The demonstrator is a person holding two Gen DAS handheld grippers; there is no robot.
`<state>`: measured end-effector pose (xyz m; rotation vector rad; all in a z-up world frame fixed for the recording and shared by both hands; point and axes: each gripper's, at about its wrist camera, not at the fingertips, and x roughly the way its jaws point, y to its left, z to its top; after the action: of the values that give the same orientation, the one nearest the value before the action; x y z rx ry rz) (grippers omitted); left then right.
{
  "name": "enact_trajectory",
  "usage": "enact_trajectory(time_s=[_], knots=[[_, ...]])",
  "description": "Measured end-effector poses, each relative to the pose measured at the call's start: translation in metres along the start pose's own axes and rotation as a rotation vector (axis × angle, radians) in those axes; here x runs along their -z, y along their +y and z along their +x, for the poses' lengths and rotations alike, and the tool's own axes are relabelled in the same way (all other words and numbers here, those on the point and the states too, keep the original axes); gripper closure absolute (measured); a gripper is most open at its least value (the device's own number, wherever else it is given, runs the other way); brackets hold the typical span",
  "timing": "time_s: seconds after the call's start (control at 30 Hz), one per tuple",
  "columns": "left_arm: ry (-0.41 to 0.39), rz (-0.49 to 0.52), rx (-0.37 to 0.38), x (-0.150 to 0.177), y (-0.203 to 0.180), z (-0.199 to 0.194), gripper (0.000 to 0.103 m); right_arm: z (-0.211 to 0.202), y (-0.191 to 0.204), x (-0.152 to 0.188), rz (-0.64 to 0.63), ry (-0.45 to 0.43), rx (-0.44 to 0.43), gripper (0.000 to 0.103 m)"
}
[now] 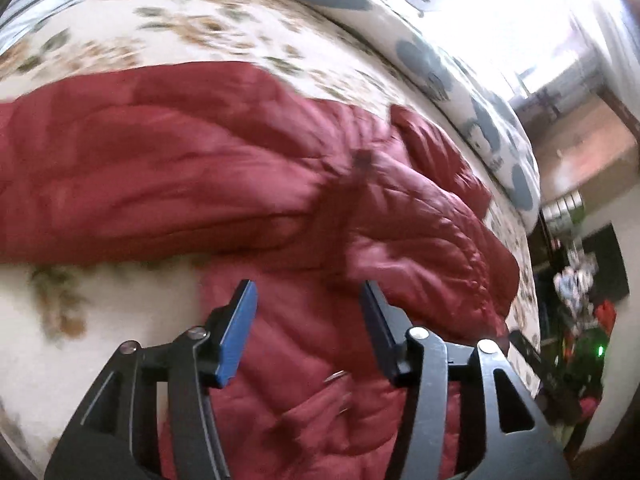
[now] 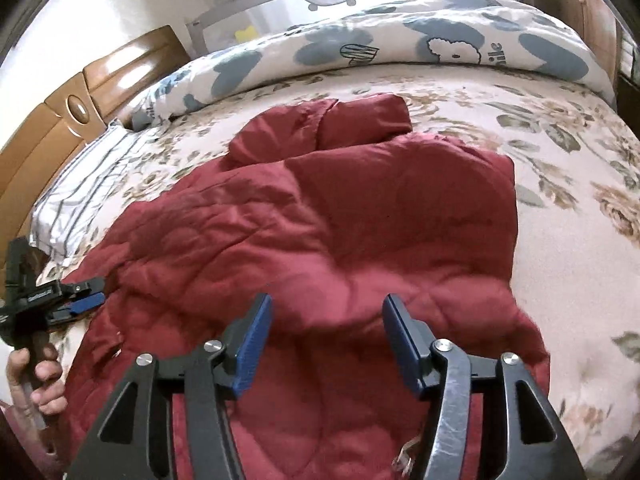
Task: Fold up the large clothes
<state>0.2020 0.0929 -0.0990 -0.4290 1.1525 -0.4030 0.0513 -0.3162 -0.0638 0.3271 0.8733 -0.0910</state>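
Left claw (image 1: 308,300) agape, empty, right claw (image 2: 326,314) likewise

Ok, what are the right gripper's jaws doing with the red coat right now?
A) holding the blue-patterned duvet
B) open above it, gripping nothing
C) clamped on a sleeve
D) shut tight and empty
B: the right gripper has its blue pads spread apart over the red coat, with no fabric pinched between them.

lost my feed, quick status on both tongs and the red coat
Left tongs and right tongs open, empty, above the coat. Dark red quilted padded coat lies rumpled on floral bedsheet. Nothing in the way.
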Motion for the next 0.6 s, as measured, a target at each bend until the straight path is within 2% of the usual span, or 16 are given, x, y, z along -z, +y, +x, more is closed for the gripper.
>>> enact_trajectory(time_s=[0.2,0.27,0.37,0.5,0.6], knots=[[-0.054,-0.158,-0.016,0.008,0.055,-0.023,0.044,-0.012,0.005,0.020,0.008,0.024,-0.029,0.044],[-0.066,-0.196,-0.038,0.010,0.071,-0.029,0.044,-0.015,0.007,0.025,0.006,0.029,-0.038,0.044],[-0.088,-0.265,-0.085,0.013,0.099,-0.040,0.038,-0.020,0.009,0.031,0.015,0.025,-0.052,0.044],[-0.147,-0.388,-0.093,0.020,0.143,-0.059,0.038,-0.024,0.011,0.035,0.019,0.016,-0.061,0.044],[-0.193,-0.441,-0.099,0.020,0.162,-0.069,0.038,-0.023,0.013,0.037,0.019,0.020,-0.068,0.044]])
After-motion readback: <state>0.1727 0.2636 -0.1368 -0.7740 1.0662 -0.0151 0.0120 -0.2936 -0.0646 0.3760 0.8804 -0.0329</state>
